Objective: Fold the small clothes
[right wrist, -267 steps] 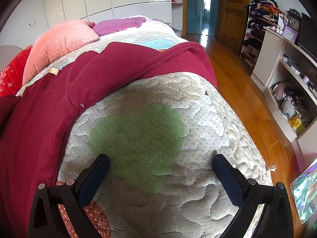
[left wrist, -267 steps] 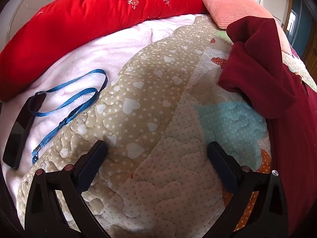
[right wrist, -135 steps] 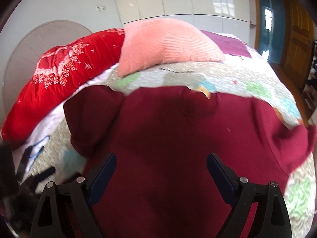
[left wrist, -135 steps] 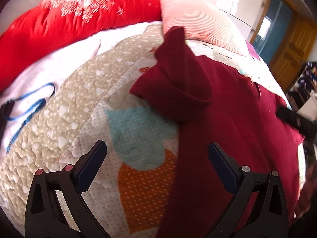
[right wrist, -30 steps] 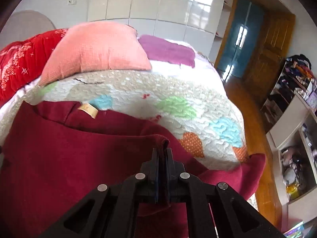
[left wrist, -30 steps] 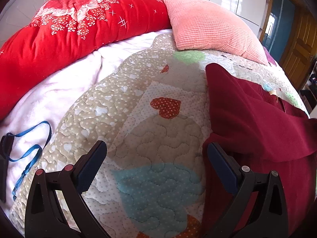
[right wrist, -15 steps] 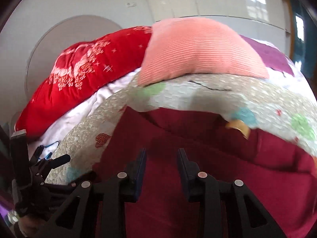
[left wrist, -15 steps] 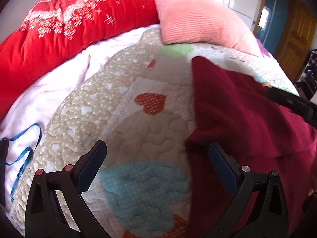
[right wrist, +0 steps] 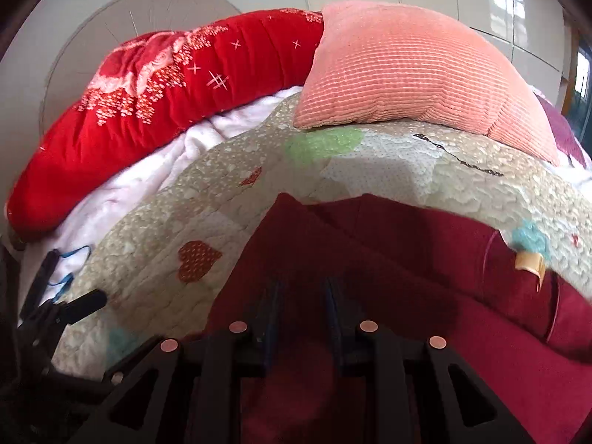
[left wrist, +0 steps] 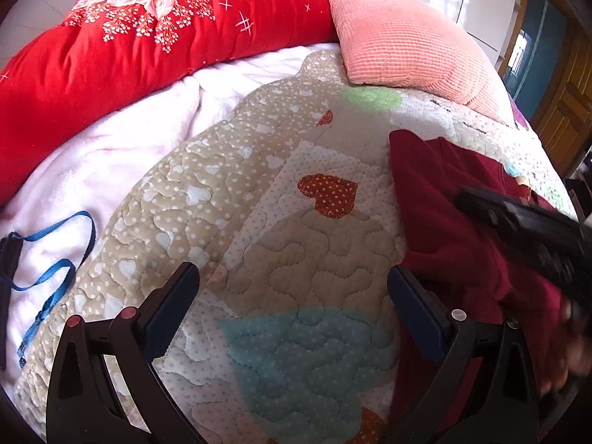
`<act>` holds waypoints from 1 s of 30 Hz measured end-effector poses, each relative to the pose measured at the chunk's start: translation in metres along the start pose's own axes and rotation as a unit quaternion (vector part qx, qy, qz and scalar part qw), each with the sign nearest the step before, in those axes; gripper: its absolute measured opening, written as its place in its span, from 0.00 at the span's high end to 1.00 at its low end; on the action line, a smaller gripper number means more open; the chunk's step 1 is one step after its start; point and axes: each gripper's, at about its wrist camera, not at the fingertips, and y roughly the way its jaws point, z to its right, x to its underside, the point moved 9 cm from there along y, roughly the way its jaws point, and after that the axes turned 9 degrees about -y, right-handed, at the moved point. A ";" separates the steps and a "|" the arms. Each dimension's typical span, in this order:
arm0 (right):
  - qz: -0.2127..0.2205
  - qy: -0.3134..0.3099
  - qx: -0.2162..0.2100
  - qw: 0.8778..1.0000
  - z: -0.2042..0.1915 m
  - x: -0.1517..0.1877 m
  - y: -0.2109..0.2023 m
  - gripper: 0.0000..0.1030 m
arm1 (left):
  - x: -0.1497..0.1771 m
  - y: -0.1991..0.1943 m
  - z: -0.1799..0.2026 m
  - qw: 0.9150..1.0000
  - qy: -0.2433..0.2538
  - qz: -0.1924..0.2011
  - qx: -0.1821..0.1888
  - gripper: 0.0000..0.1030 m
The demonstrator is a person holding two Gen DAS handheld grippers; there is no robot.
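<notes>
A dark red garment (left wrist: 444, 214) lies on the patchwork quilt (left wrist: 296, 244), at the right of the left wrist view; its sleeve is folded over the body. My left gripper (left wrist: 292, 296) is open and empty, hovering over the quilt just left of the garment's edge. The right gripper's arm crosses over the garment in the left wrist view (left wrist: 529, 229). In the right wrist view the garment (right wrist: 425, 277) fills the lower half, with a tan label (right wrist: 531, 264) at the neck. My right gripper (right wrist: 301, 307) is partly open just above the cloth, holding nothing.
A red bolster (left wrist: 129, 48) and a pink pillow (left wrist: 407, 48) lie at the head of the bed. A pale pink blanket (left wrist: 111, 155) with a blue lanyard (left wrist: 55, 270) and a dark phone lies left. A wooden door (left wrist: 566, 111) is far right.
The right gripper had been shut on the sleeve, carried it left across the garment, then let it go and opened a little. The left gripper stayed open and shifted slightly.
</notes>
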 end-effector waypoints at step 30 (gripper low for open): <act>-0.029 0.180 0.184 0.966 0.218 0.178 -0.158 0.58 | 0.021 0.015 0.084 0.997 0.027 -0.070 0.003 0.01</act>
